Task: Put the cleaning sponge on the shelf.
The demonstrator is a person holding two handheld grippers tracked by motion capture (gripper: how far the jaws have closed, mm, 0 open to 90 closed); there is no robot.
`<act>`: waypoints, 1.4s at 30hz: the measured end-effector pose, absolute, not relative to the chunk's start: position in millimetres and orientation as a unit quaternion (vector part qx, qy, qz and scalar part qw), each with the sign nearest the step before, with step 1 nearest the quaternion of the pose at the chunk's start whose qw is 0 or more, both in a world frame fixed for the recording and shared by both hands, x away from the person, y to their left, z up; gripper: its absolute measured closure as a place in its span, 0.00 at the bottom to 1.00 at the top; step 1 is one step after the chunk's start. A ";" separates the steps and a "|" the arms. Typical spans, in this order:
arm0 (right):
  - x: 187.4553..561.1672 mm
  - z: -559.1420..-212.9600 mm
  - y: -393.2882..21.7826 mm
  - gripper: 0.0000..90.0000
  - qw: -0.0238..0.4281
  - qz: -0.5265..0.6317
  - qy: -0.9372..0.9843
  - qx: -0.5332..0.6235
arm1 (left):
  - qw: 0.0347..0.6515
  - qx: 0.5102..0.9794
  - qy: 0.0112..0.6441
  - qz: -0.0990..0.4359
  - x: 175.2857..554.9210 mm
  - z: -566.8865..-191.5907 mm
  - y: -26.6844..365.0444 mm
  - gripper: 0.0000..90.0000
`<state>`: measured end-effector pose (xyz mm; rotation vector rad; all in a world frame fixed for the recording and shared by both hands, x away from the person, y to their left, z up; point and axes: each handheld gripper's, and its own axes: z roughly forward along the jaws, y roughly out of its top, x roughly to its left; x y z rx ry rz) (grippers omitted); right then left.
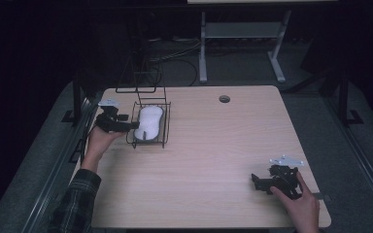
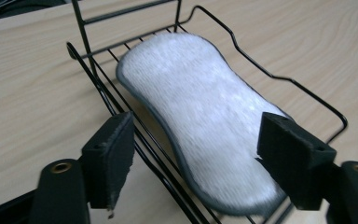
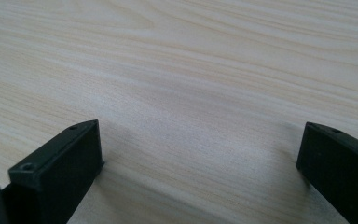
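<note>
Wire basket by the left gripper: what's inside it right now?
A white sponge pad with a grey edge lies flat in the wire basket, covering most of its floor. A few floor wires show at the far end; whatever is under the pad is hidden.

– What stays unclear from my side?
– In the left gripper view, my sponge pad (image 2: 200,126) looks smeared by blur, and its near end hides behind my left gripper (image 2: 205,163).
– And the wire rack (image 2: 303,93)?
– Its near corner runs off the bottom edge.
</note>
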<state>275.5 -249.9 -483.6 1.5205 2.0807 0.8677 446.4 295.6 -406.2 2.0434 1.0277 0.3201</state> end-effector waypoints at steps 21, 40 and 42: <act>275.6 -483.5 -249.9 0.00 0.210 0.312 0.748 0.547 | 0.381 0.829 0.378 0.155 364.0 -409.6 283.2 0.20; 275.5 -483.5 -249.9 0.00 0.209 0.312 0.748 0.547 | 0.337 0.858 0.349 0.171 308.6 -447.0 266.9 0.16; 275.5 -483.5 -249.9 0.00 0.210 0.312 0.748 0.547 | 0.336 0.858 0.351 0.165 306.3 -451.4 266.0 0.16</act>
